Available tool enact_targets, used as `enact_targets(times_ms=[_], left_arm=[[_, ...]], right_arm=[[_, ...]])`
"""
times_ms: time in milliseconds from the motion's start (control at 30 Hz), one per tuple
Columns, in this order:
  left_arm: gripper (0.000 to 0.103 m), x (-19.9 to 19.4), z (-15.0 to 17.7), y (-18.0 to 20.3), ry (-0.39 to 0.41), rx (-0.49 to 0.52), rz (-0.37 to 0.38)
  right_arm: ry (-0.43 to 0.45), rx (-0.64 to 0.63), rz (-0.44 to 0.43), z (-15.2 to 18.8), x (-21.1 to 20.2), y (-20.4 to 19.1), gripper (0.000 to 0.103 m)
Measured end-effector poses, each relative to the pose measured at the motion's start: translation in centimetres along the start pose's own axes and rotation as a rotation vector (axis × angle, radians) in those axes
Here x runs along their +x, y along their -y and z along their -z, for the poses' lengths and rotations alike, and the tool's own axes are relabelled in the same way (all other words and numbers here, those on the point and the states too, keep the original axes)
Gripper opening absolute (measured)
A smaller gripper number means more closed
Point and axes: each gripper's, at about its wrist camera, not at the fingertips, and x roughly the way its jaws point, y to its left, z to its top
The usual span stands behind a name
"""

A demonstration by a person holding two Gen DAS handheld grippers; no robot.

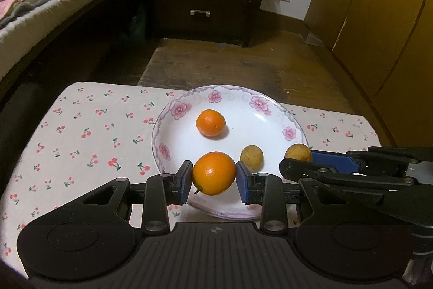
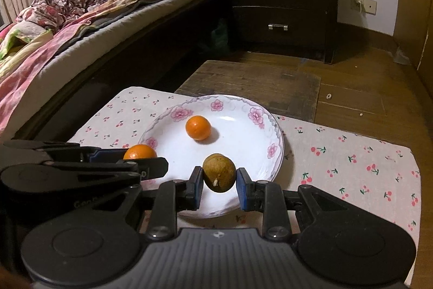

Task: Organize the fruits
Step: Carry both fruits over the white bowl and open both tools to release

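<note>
The left gripper clamps an orange between its blue pads, above the near rim of the flowered plate. The right gripper pinches a brownish-yellow fruit, also over the near part of the plate. Another orange lies on the plate toward its far side, apart from both grippers. In the left wrist view a second brownish fruit rests on the plate just right of the held orange. The plate sits on a cherry-print cloth
</note>
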Motion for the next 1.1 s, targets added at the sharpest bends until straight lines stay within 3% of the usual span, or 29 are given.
enact_targets(times_ms=[567, 800, 1100], left_arm=[[0.043, 2.1, 0.3, -0.7, -0.039, -0.015, -0.006], [0.052, 1.8, 0.1, -0.9, -0.022, -0.023, -0.012], [0.053, 0.1, -0.4, -0.9, 0.01, -0.017, -0.01]], right_arm=[[-0.034, -0.014, -0.008, 0.2, 2.0, 0.3, 0.043], [-0.015, -0.009, -0.01, 0.0, 1.5, 0.5, 0.043], [0.021, -0.013, -0.012, -0.3, 0.1, 0.1, 0.043]])
